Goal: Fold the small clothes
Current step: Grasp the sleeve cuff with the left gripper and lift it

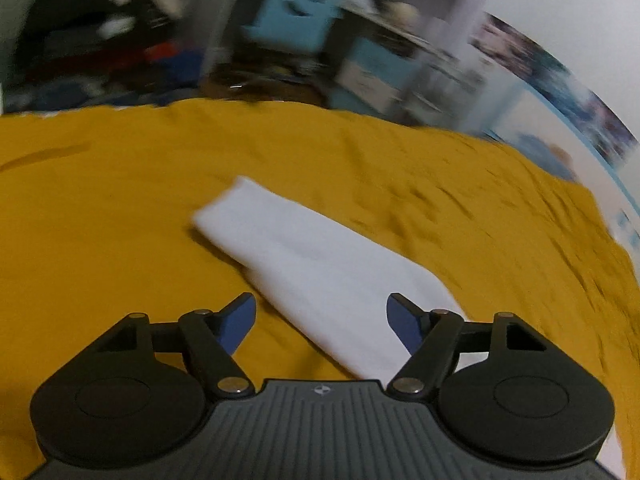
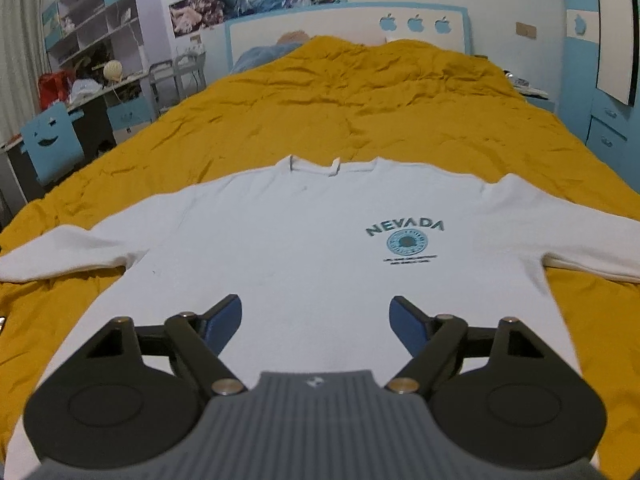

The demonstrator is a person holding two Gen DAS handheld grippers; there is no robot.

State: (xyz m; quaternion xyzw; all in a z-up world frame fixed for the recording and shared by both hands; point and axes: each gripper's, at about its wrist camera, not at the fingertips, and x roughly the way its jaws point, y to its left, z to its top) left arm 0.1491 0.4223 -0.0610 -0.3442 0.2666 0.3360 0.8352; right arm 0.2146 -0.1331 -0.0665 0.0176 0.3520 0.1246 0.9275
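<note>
1. A white long-sleeved top (image 2: 304,240) lies flat and face up on the mustard-yellow bedspread (image 2: 360,112), collar toward the headboard (image 2: 348,28), both sleeves spread out to the sides
2. Its chest carries a teal "NEVADA" print (image 2: 405,236) with a round emblem beneath the letters
3. The right gripper (image 2: 316,320) hangs over the lower body of the top, jaws spread wide, blue pads clear of the fabric and nothing between them
4. Over on the left wrist view, one white sleeve (image 1: 316,276) runs diagonally across the yellow cover, cuff end pointing away
5. The left gripper (image 1: 321,320) sits above that sleeve, jaws wide apart, the cloth passing under the gap but not pinched
6. Background in the left view is heavily smeared; shelving (image 2: 96,20) and a blue chair (image 2: 52,140) show in the right view
</note>
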